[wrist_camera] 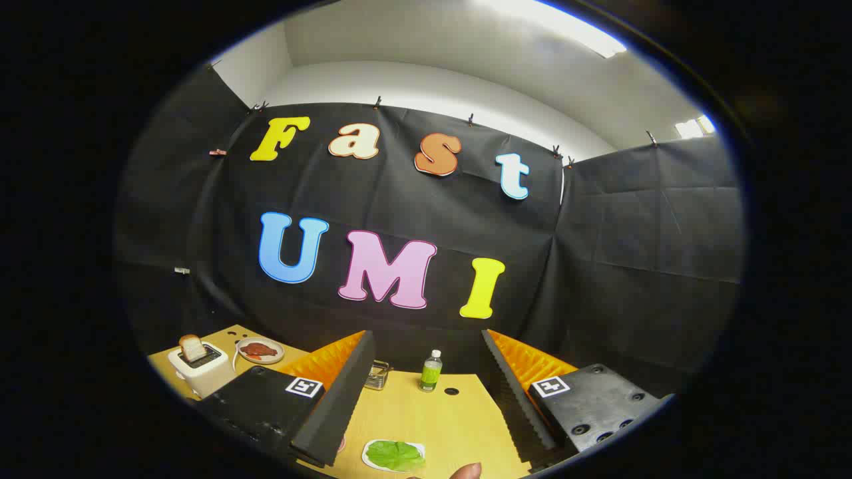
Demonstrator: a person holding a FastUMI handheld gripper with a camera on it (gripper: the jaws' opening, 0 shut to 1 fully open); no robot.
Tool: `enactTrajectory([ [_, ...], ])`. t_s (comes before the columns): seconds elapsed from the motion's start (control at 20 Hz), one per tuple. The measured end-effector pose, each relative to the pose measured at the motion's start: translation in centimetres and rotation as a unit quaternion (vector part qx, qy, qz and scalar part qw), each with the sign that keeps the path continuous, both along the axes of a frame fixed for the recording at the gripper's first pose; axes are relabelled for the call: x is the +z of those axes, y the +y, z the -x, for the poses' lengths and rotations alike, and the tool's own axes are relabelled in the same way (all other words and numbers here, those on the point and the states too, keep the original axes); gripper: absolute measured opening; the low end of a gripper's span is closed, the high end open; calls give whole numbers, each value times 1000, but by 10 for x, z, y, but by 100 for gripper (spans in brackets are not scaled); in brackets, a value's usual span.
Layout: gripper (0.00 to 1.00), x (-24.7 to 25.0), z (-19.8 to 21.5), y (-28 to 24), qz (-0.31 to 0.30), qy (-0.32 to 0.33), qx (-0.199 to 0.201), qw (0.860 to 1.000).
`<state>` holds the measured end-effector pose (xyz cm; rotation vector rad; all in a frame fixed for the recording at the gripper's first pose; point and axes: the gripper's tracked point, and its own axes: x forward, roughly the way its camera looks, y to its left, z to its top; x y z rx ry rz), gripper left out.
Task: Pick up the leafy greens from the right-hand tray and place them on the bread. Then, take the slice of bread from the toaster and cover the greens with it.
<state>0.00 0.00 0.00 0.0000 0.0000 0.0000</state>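
The leafy greens [395, 455] lie on a small white tray [370, 460] on the wooden table, low between my two fingers. My gripper [426, 389] is open and held high above the table, with nothing between its fingers [336, 399]. Off to the left, beyond the left finger, a white toaster [200, 368] holds a slice of bread [192, 347] standing up in its slot. Behind the toaster a round plate [260, 350] carries something reddish-brown; I cannot tell if bread lies under it.
A green bottle [430, 371] with a white cap stands at the table's far edge, between the fingers. A small wire rack [377, 375] sits to its left, and a dark round hole [451, 391] to its right. A fingertip [466, 472] shows near the greens.
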Motion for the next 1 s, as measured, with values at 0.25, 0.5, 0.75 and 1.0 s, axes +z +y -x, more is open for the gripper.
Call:
enactTrajectory([
  [0.25,98,-3,4,10,5,2,9,1000],
  [0.5,98,-2,6,17,6,2,16,1000],
  [0.75,98,0,3,19,4,1,17,1000],
  [1.0,98,-4,-1,22,8,6,22,1000],
])
